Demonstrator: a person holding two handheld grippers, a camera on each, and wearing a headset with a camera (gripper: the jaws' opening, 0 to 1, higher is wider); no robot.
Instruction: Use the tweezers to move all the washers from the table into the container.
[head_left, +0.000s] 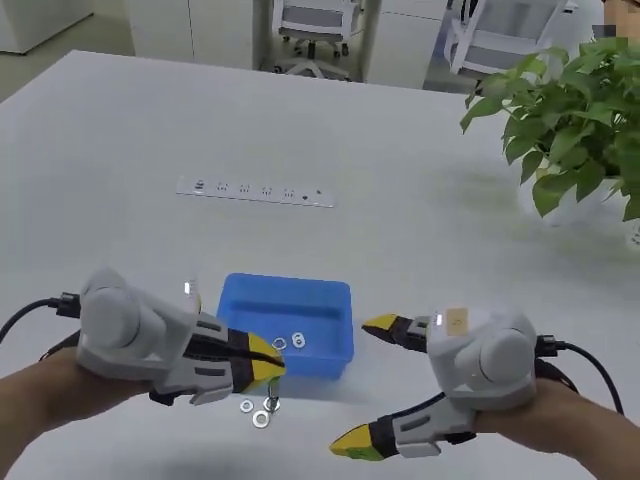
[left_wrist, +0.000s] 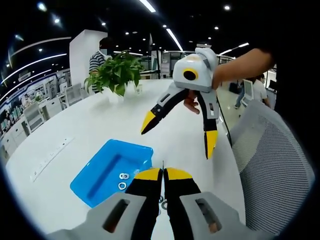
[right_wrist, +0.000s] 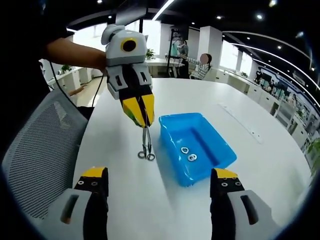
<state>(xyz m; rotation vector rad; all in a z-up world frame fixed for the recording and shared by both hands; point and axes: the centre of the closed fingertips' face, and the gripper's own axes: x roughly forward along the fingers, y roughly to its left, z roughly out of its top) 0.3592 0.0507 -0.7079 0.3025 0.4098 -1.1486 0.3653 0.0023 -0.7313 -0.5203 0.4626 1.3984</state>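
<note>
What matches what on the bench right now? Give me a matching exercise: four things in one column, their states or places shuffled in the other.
1. left hand-held gripper
2. right hand-held gripper
3. tweezers
4. power strip

A. open, holding nothing
B. flat on the table beyond the blue container
C. shut on the tweezers
D. tips down beside loose washers

Pairs: 1-C, 2-A, 3-D, 4-B

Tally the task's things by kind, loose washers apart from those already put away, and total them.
Tweezers: 1
Blue container: 1
Washers inside it: 2
Loose washers: 2
Total: 6
</note>
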